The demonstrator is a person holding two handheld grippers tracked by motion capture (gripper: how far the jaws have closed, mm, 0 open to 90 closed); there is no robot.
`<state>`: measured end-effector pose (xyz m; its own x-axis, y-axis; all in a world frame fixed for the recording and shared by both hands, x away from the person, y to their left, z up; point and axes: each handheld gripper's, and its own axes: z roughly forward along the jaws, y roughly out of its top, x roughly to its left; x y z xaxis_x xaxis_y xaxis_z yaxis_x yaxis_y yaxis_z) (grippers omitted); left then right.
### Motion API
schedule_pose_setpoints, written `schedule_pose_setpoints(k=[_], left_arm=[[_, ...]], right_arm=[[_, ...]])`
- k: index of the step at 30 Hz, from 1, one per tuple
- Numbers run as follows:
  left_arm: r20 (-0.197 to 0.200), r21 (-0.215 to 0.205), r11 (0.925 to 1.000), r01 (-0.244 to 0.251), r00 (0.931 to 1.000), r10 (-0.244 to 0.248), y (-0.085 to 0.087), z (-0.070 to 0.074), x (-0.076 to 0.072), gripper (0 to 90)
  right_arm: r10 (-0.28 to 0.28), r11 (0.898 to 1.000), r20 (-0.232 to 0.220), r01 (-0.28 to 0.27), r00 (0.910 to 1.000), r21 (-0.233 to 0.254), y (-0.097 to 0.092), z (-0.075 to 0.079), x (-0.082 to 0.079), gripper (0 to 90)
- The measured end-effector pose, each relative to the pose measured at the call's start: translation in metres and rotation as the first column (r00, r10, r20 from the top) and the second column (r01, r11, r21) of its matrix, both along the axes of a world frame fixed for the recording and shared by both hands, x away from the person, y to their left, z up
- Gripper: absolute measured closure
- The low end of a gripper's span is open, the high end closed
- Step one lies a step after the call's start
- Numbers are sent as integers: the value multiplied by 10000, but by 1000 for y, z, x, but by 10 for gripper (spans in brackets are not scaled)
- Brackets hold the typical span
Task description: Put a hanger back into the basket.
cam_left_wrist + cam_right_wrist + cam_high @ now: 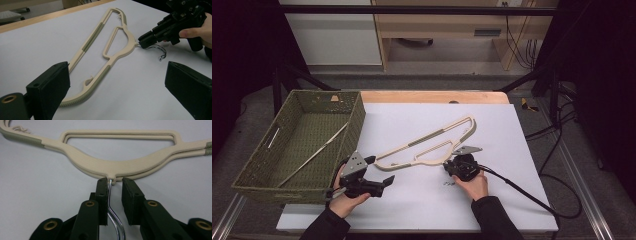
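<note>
Forearms in dark sleeves are entering at the bottom of the high view, cut off by the frame edge, each hand holding a gripper. At lower left of centre the left gripper (379,184) is lying with its jaws spread apart, empty. Right of it the right gripper (452,167) is sitting at the neck of a cream hanger (432,142), which is stretching diagonally across the middle of a white board (512,150); the metal hook is hidden under the tool. A green woven basket (262,165) is standing at left, overhanging the board's edge, with a thin pale stick (312,156) lying inside it. Behind, a wooden table edge (432,96), a grey floor and pale furniture are showing, while the dark sides are hard to make out.

Looking along the left gripper's wide-apart jaws at the bottom corners, the hanger is lying in the centre, cream with grey-green ribbed grips on its arms. In the upper right the right gripper (143,41) is meeting the chrome hook (161,51) at its base.

Seen from the right gripper, its jaws are standing slightly apart around the hook's shank (111,202), the left-hand one touching it, the other leaving a gap, so not yet clamping. Both hanger ends are running out of frame.
</note>
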<state>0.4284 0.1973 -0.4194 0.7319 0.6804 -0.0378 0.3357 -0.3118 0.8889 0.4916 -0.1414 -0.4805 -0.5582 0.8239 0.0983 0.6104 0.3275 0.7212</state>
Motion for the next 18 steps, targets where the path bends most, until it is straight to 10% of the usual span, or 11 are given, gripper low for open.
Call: schedule_pose_setpoints(k=[18], left_arm=[[-31, 130, 9999, 42, 10000, -42, -6, -2, 0, 61]], right_arm=[[-478, 9969, -78, 482, 9988, 620, -1, 10, -5, 892]])
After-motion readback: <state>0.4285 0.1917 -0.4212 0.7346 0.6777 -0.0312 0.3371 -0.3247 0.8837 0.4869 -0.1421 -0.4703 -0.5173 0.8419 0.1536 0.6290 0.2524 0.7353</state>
